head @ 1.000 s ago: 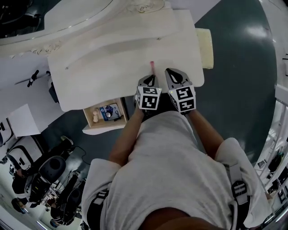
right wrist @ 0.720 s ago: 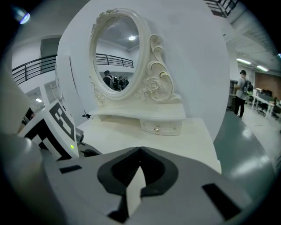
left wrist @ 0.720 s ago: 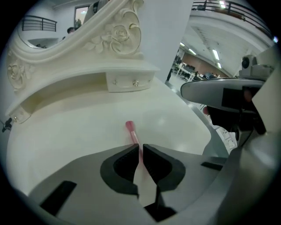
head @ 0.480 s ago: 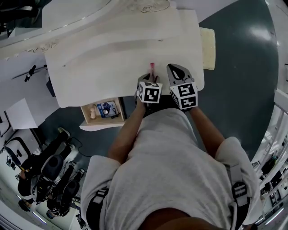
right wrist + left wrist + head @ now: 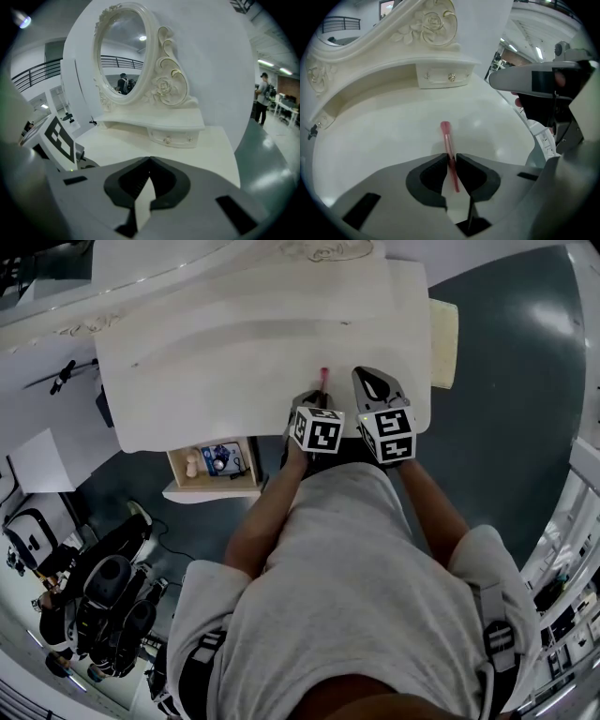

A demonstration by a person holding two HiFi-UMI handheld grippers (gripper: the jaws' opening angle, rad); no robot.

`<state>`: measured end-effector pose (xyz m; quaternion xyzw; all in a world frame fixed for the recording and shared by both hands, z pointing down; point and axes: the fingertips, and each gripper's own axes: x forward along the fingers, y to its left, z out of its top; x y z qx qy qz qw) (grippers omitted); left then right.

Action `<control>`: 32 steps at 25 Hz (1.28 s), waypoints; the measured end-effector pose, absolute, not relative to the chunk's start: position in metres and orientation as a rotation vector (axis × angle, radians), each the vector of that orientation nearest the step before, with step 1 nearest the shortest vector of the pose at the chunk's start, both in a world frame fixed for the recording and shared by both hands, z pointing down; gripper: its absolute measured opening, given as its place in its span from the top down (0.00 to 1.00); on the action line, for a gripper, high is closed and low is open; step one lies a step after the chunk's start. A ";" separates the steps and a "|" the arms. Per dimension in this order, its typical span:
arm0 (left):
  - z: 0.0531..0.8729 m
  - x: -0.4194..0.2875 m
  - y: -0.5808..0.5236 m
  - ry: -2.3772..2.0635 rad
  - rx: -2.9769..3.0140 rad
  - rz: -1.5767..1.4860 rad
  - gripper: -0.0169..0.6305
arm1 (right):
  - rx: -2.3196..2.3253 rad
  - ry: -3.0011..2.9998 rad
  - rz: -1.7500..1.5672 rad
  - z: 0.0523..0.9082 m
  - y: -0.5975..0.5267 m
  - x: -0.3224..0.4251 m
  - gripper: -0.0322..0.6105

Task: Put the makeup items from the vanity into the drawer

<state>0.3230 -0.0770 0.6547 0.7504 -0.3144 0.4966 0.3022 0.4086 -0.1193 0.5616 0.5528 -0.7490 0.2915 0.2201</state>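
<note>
A slim pink makeup stick (image 5: pixel 446 136) lies on the white vanity top (image 5: pixel 384 136), with its tip pointing toward the mirror. My left gripper (image 5: pixel 452 158) points steeply down at it, and both pads press the stick's middle. In the head view the pink stick (image 5: pixel 324 377) pokes out just ahead of the left gripper (image 5: pixel 321 397). My right gripper (image 5: pixel 371 377) hovers beside it to the right. Seen in its own view, the right gripper (image 5: pixel 150 161) is shut and holds nothing. The open drawer (image 5: pixel 180 476) sticks out below the vanity's left part and holds a few small items.
An oval mirror (image 5: pixel 123 56) with carved scrolls stands at the back of the vanity, above a small raised drawer (image 5: pixel 172 138). A cream cushioned stool (image 5: pixel 443 330) sits to the right of the vanity. Dark equipment (image 5: pixel 98 601) stands on the floor at lower left.
My left gripper has sunk and tipped more steeply onto the pink stick. The right gripper has shifted a little beside it. The stick has stayed where it was.
</note>
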 end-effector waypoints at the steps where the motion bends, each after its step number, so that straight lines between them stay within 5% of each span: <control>1: 0.654 0.323 -0.078 -0.830 1.991 1.323 0.88 | 1.530 -2.072 0.804 0.561 -0.120 0.410 0.93; 32: 0.599 0.261 -0.099 -1.101 2.024 1.046 0.90 | 1.301 -2.224 0.652 0.535 -0.132 0.322 0.93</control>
